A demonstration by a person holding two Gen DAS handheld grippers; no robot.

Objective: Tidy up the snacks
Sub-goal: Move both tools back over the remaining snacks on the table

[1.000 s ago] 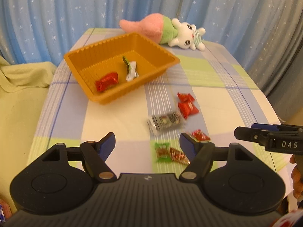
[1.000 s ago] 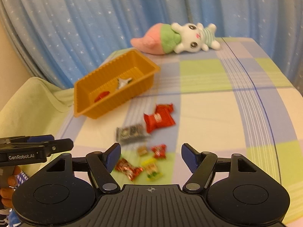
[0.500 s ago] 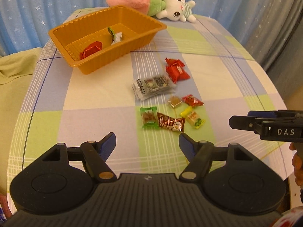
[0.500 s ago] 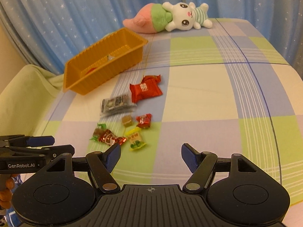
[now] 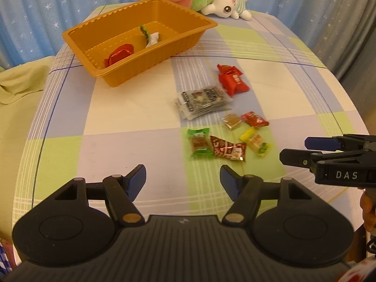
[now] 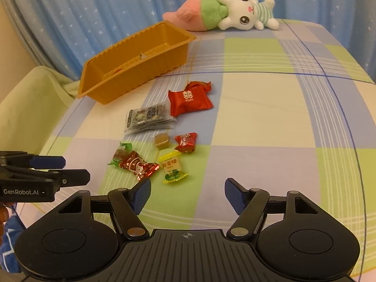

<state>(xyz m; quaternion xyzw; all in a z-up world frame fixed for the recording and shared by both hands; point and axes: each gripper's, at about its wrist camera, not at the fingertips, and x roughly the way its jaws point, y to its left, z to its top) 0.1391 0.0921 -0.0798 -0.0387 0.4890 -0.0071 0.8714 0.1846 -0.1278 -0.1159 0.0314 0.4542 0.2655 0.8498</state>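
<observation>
Both grippers have sunk toward the loose snacks at frame centre: left gripper closing on nothing, right gripper wide and empty; tray at upper left awaits them.

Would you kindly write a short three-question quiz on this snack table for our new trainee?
1. True or false: the orange tray already holds a red-wrapped snack.
2. Which lies nearest the plush rabbit? A) yellow candy B) large red packet C) green-wrapped bar
3. Fill in: the small brown cube lies on the ____, outside the tray.

Key: 1 true; 2 B; 3 tablecloth
</observation>
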